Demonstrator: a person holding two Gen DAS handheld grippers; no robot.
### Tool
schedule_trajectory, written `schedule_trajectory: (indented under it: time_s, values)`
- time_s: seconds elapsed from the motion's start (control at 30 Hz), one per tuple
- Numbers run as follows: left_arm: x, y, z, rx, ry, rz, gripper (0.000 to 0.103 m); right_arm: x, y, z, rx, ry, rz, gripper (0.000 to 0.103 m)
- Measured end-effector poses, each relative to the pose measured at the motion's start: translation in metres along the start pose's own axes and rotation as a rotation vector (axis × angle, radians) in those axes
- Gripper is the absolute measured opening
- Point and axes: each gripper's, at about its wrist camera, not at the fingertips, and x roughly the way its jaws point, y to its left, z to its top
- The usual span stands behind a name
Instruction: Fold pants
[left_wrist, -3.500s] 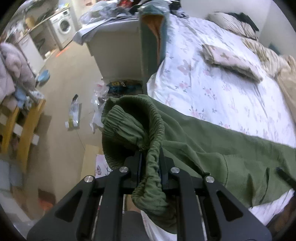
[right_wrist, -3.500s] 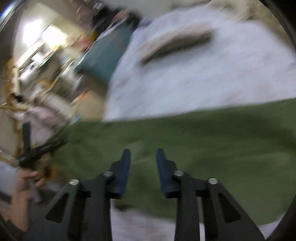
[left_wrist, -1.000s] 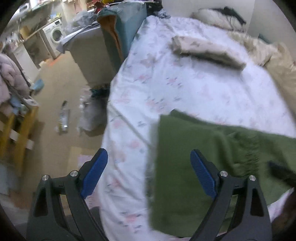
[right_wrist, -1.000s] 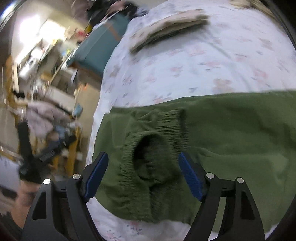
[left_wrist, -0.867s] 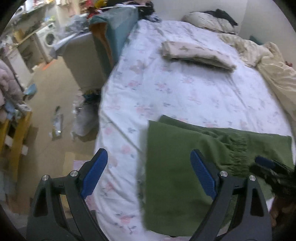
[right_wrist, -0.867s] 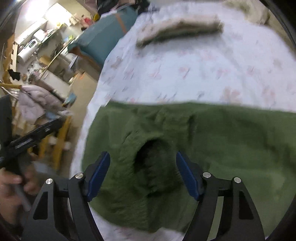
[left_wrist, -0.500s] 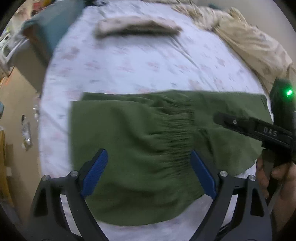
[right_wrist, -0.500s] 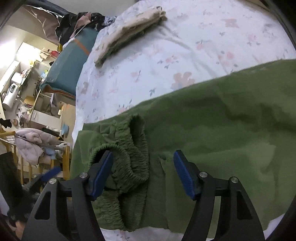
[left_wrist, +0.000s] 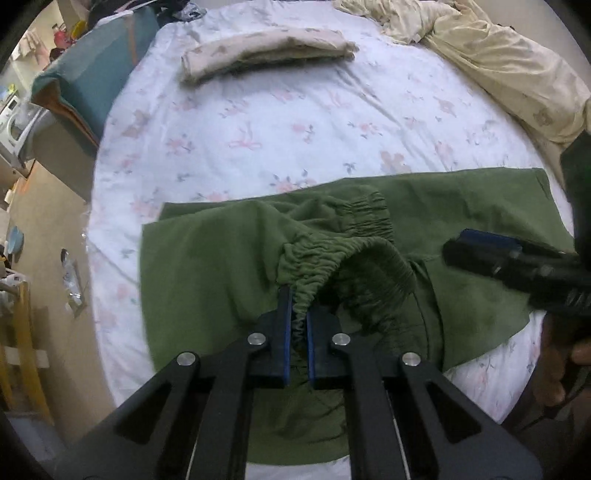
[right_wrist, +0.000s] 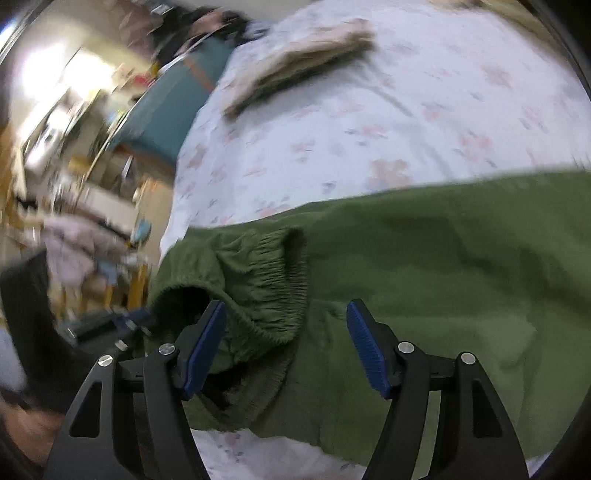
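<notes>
Left wrist view: my left gripper (left_wrist: 298, 314) is clenched on the waistband (left_wrist: 321, 254) of the pants (left_wrist: 207, 266), the elastic bunched between the two blue pads (left_wrist: 285, 332). These jaws have just been closing, and the fabric is now pinched between them. The pants lie flat on the bed (left_wrist: 258, 122), near its lower edge, with their long axis running left to right across the frame. They appear partly doubled over, the waistband lying on the middle of the cloth instead of at an end. From the grasp point the greater part of the cloth extends to either side, not away from me.

Right wrist view: my right gripper (right_wrist: 286, 347) stands released, its jaws wide and holding nothing. It hovers over the same waistband (right_wrist: 266, 280), whose open mouth sits just ahead of the left-hand pad (right_wrist: 203, 347). The picture is blurred toward the left, where my left gripper (right_wrist: 110, 325) shows only as a dark shape at the waistband's edge.

Governing relation: the waistband lies between my two grippers, and the left already holds its near lip. The right is the free one, and it sits close over the rest of the elastic. I judge the next move to call for the right to take a second hold along the band, so that both can carry it along the long axis. A folded cloth (left_wrist: 266, 51) lies well apart, farther up the bed.
</notes>
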Motion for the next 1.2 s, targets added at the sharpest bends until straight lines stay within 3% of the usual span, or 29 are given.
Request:
schedule_trajectory:
  time_s: [0.13, 0.2, 0.23, 0.3, 0.37, 0.43, 0.53, 0.63, 0.67, 0.87, 0.93, 0.97, 1.03, 1.07, 1.1, 1.13, 1.2]
  values:
    - [-0.011, 0.006, 0.001, -0.008, -0.014, -0.018, 0.004, 0.023, 0.025, -0.001, -0.108, 0.026, 0.111, 0.069]
    - [-0.018, 0.009, 0.003, -0.014, -0.036, -0.014, 0.004, 0.039, 0.028, -0.006, -0.126, 0.101, 0.154, 0.041]
    - [-0.021, 0.013, 0.003, -0.025, -0.051, -0.004, 0.004, 0.047, 0.028, -0.011, -0.128, 0.158, 0.162, 0.003]
    - [-0.023, 0.024, 0.007, -0.084, -0.062, -0.016, 0.004, 0.046, 0.033, -0.019, -0.129, 0.191, 0.218, 0.005]
    - [-0.021, 0.032, 0.012, -0.144, -0.066, -0.036, 0.003, 0.032, 0.043, -0.024, -0.123, 0.2, 0.328, 0.005]
    - [-0.016, 0.027, 0.018, -0.147, -0.07, -0.052, 0.003, 0.032, 0.038, -0.027, -0.06, 0.227, 0.374, 0.005]
    - [-0.001, 0.01, 0.026, -0.118, -0.047, -0.056, 0.003, 0.052, 0.015, -0.03, 0.069, 0.277, 0.301, 0.005]
    - [0.017, -0.015, 0.033, -0.033, -0.027, -0.012, 0.004, 0.063, -0.018, -0.036, 0.266, 0.303, 0.271, 0.015]
    - [0.023, -0.021, 0.037, -0.016, -0.019, -0.007, 0.004, 0.065, -0.022, -0.038, 0.278, 0.319, 0.258, 0.019]
    - [0.071, -0.06, 0.055, 0.117, 0.074, 0.014, 0.005, 0.068, -0.026, -0.042, 0.283, 0.336, 0.171, 0.019]
    - [0.092, -0.067, 0.051, 0.144, 0.133, 0.044, 0.014, 0.062, -0.029, -0.047, 0.28, 0.354, 0.101, 0.027]
    - [0.1, -0.062, 0.049, 0.099, 0.154, 0.022, 0.016, 0.057, -0.03, -0.047, 0.269, 0.367, 0.059, 0.037]
    - [0.1, -0.049, 0.047, 0.011, 0.146, -0.055, 0.03, 0.039, -0.028, -0.041, 0.237, 0.329, 0.023, 0.038]
    - [0.097, -0.046, 0.046, -0.009, 0.15, -0.095, 0.041, 0.034, -0.028, -0.039, 0.231, 0.312, 0.026, 0.038]
    - [0.092, -0.041, 0.045, -0.031, 0.165, -0.146, 0.077, 0.025, -0.024, -0.035, 0.22, 0.282, 0.04, 0.038]
    - [0.084, -0.035, 0.042, -0.05, 0.175, -0.183, 0.096, 0.02, -0.022, -0.032, 0.213, 0.261, 0.047, 0.042]
    - [0.051, -0.018, 0.034, -0.066, 0.116, -0.256, 0.096, 0.009, -0.015, -0.024, 0.189, 0.199, 0.057, 0.052]
